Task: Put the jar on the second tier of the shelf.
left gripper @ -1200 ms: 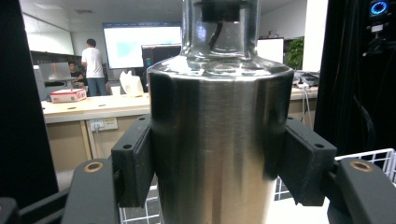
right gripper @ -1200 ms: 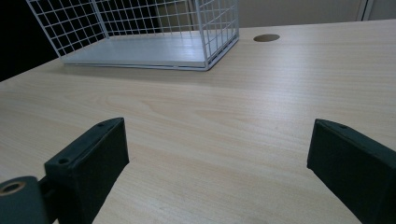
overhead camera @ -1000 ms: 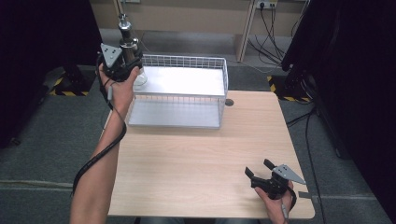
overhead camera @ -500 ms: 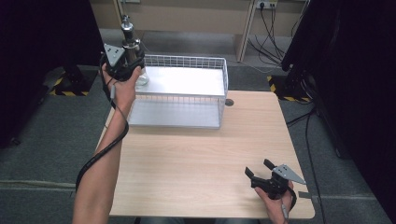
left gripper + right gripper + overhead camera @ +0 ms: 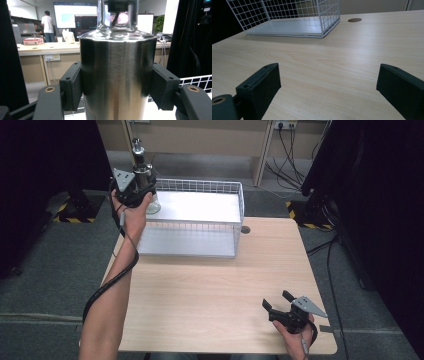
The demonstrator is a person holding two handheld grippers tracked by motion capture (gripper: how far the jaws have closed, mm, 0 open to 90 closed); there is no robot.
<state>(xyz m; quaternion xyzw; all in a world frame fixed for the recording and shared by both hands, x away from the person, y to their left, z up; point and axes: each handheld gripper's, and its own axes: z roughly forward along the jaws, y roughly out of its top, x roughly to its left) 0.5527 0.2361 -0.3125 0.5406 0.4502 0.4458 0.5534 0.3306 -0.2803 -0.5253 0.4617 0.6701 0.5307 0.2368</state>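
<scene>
Left tool (image 5: 141, 184) clamped on a steel bottle (image 5: 116, 75), pads pressing both sides of the body, bottle upright. It's held above the far-left corner of the white wire basket (image 5: 220, 185), off the tabletop (image 5: 210, 290). Right tool (image 5: 278, 306) near the front-right edge, jaws wide apart, nothing between them, just above bare wood.

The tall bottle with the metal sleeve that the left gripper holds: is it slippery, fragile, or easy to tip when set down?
The bottle probably slips easily: its metal sleeve looks smooth and polished where the left gripper clamps it. Its clear glass shoulder and base suggest it may break if knocked on the wire basket. Tall and narrow with a pump top, it seems apt to tip.
</scene>
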